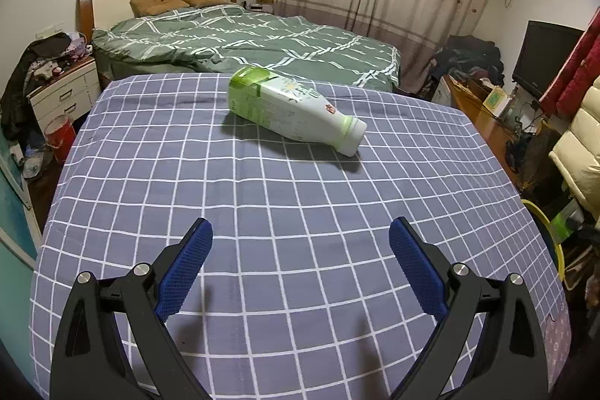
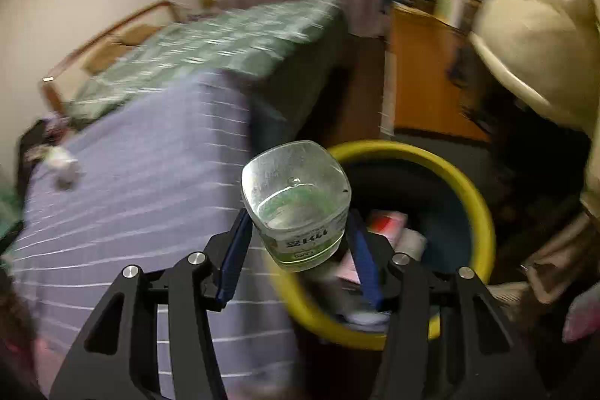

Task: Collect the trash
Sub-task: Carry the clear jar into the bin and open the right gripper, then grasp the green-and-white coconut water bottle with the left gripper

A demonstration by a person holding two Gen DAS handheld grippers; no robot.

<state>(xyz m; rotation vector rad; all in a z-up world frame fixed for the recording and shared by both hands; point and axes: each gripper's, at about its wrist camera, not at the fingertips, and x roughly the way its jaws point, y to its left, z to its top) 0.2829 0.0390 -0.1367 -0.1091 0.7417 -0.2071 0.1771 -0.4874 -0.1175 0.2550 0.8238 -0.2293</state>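
Note:
A white and green milk bottle [image 1: 292, 109] lies on its side on the blue checked tablecloth [image 1: 262, 212], its neck pointing right. My left gripper [image 1: 300, 242] is open and empty, well short of the bottle. In the blurred right wrist view my right gripper [image 2: 300, 231] is shut on a clear plastic bottle [image 2: 296, 201], its square bottom facing the camera. It is held over the left rim of the yellow-rimmed trash bin [image 2: 468, 190], which holds several pieces of trash [image 2: 390, 231]. The milk bottle shows small at the table's far left [image 2: 63, 167].
A bed with a green quilt [image 1: 243, 40] stands behind the table. A nightstand [image 1: 63, 92] and a red bucket [image 1: 58, 134] are at the left. A desk with a TV [image 1: 543, 55] and a cream chair [image 1: 577, 152] are at the right. The bin's yellow rim [image 1: 551, 235] shows by the table's right edge.

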